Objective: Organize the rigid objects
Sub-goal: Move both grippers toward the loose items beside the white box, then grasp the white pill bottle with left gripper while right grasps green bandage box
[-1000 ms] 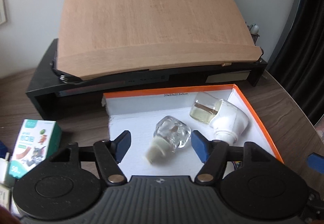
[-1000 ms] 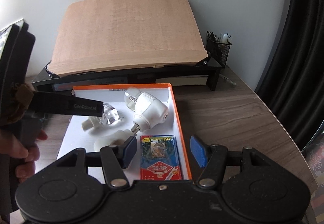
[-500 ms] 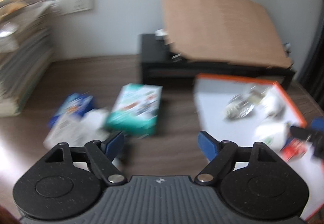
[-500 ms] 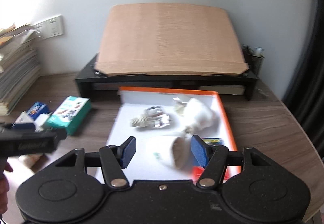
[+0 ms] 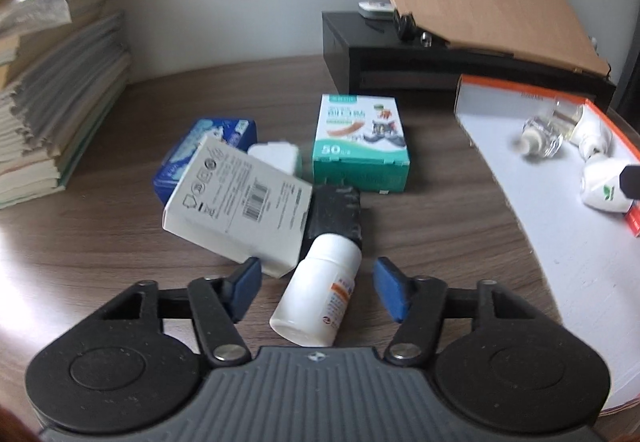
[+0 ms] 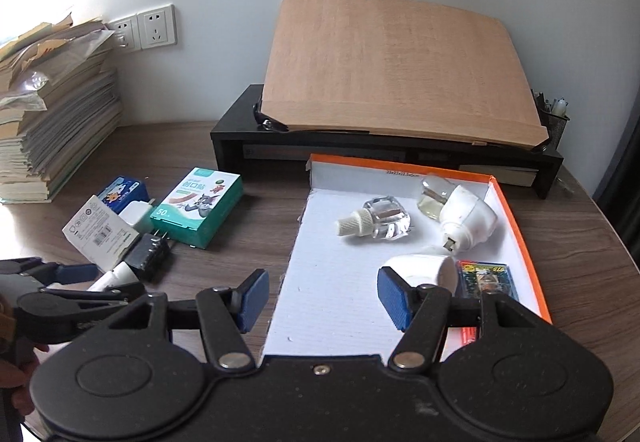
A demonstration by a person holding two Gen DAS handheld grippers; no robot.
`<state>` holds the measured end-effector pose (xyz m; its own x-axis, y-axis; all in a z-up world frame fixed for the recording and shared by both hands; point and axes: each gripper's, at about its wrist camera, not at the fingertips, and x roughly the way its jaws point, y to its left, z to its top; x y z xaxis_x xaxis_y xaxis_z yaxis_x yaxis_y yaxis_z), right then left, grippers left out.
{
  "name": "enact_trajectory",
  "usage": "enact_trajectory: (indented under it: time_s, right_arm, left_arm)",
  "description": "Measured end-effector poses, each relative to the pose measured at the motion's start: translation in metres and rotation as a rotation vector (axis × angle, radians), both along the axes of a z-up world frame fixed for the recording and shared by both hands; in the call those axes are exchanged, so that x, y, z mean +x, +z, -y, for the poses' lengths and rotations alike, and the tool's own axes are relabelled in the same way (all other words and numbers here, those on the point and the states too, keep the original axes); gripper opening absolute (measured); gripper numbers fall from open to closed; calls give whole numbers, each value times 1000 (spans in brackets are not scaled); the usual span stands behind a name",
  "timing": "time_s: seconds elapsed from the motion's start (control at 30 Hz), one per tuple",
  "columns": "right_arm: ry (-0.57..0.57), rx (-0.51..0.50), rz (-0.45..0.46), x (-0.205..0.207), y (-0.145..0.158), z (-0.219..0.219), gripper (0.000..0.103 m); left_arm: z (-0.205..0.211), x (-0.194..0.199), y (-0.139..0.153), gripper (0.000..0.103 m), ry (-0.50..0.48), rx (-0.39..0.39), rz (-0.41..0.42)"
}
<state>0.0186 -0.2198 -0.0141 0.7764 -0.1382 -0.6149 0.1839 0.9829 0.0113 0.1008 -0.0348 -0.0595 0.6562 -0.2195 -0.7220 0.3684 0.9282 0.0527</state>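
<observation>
The left gripper [image 5: 316, 288] hangs low over the brown wooden table [image 5: 432, 226], and its jaws have just been closing, but the blue pads [image 5: 390, 292] do not touch anything yet. A small white bottle [image 5: 318, 292] lies on its side between them, with a gap on each side. Just past the bottle sits a black plug [image 5: 336, 216], touching the bottle's far end. A white box [image 5: 238, 202] leans beside the plug. Behind it are a blue box [image 5: 208, 140] and a little white cube [image 5: 276, 156]. A green box [image 5: 360, 140] lies next to them, more toward the middle of the table. The right gripper [image 6: 318, 298] is held over the near end of the orange-edged tray [image 6: 516, 234], with its jaws apart and nothing between them. Inside the tray, near the gripper, are a white cup-like thing [image 6: 420, 270] and a small colourful pack [image 6: 486, 278]. Farther in lie a clear bottle [image 6: 376, 222] and a white plug-in piece [image 6: 464, 218]. At the back edge of the table stands a black stand [image 6: 384, 152] with a wooden board [image 6: 396, 62] on it. A stack of books [image 6: 52, 126] sits at the far left corner.
</observation>
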Motion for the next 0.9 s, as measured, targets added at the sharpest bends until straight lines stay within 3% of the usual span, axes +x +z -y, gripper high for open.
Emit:
enact_trajectory:
  time_s: [0.1,0.13,0.5,0.83,0.9]
  right_arm:
    - [-5,3,-10,7,-2,-6,73]
    - [-4,10,-14,10,-4,-7,73]
    - [47,115,-65,81,-15,-45,78]
    - [3,154,-162,178,-34,-93,79]
    - [-18,150,-179,191,-39,-100,85]
  left_arm:
    - [-5,0,-4,35,-19,-23,-13]
    - [-6,-1,-3,34,-26,-27,-12]
    - [-36,-11,24,33,-2,-160,-26]
    - [-72,-7,34,33,93,-171,-4]
    - [-79,-6,34,33,112,-173,-3]
